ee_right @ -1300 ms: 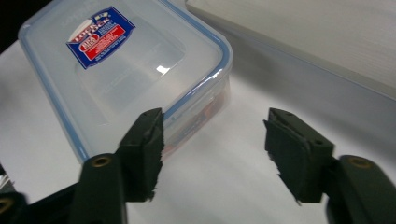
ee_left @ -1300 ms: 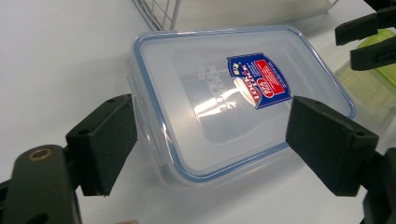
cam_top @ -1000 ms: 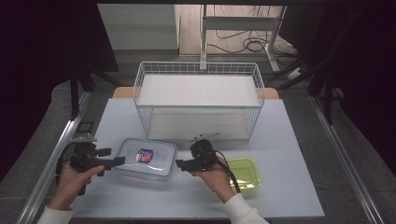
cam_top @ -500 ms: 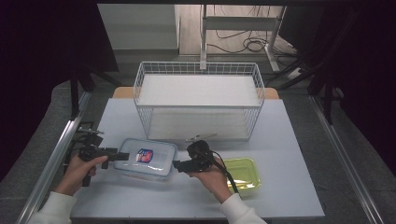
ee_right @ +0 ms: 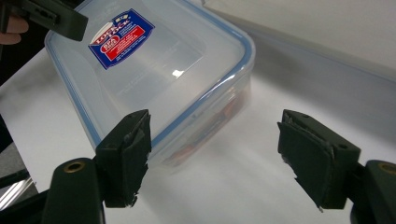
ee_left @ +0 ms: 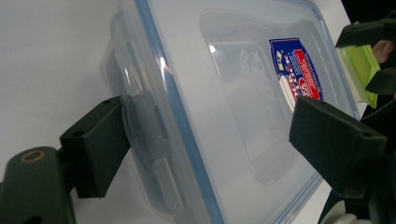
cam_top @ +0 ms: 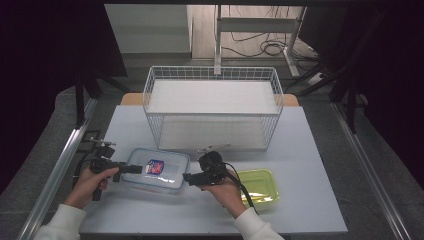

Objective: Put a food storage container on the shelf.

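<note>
White table (cam_top: 310, 150) fills mid-frame, the lidded box (cam_top: 159, 170) lying lower left of centre, where the left gripper (cam_top: 131, 169) has slid in since a second ago, jaws spread astride its end, and the right gripper (cam_top: 189, 176) gapes beside it, suggesting a two-sided lift.

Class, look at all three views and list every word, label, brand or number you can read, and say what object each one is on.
"LOCK & LOCK": on the blue and red sticker on the clear lid of the plastic container, read in the right gripper view.
Smaller white print in the sticker's red band: too small to read.
Embossed lettering in the lid beside the sticker, left gripper view: too faint to read.
Green tray, wire basket, table: no text visible.
</note>
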{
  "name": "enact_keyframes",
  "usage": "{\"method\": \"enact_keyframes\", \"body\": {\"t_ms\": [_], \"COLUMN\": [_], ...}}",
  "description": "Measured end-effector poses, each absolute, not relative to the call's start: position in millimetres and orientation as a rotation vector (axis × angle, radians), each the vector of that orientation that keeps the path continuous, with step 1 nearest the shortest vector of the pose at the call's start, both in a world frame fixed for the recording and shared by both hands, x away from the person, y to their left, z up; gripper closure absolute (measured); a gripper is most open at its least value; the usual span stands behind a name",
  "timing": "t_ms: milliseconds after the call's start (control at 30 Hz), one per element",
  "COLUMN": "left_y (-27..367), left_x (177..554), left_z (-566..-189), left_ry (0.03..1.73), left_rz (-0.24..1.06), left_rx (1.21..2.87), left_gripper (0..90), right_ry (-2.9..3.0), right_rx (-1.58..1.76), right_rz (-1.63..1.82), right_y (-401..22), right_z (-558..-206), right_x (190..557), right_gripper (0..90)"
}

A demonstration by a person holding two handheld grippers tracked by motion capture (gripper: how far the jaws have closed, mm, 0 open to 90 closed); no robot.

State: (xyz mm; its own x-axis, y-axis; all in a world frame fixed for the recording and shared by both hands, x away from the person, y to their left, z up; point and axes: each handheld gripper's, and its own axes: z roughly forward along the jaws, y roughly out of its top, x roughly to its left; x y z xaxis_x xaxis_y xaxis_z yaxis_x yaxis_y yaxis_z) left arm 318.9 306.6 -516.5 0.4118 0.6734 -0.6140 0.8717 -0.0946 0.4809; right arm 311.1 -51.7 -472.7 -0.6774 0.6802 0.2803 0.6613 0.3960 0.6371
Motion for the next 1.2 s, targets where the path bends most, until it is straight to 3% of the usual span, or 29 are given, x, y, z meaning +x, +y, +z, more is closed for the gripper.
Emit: {"method": "enact_keyframes", "body": {"t_ms": [667,800,933,1200], "left_y": [310,309,309,308], "left_x": [315,314,310,294], "left_z": [-519,-518,-516,-508], "left_ry": [1.315,1.315,1.314,1.299], "left_rz": [-0.278,-0.274,-0.261,-0.179], "left_rx": [1.800,1.802,1.818,1.835], "left_gripper": [17.4,17.5,17.6,20.0], "right_ry": [2.667,2.663,2.633,2.598], "right_rx": [1.738,1.776,1.851,1.837], "right_rz": [1.365,1.396,1.426,1.441], "right_y": [-33,-32,-39,-43], "right_z": [-511,-513,-509,-500], "right_x": [329,329,329,319], "right_gripper": [16.6,19.9,33.6,46.7]}}
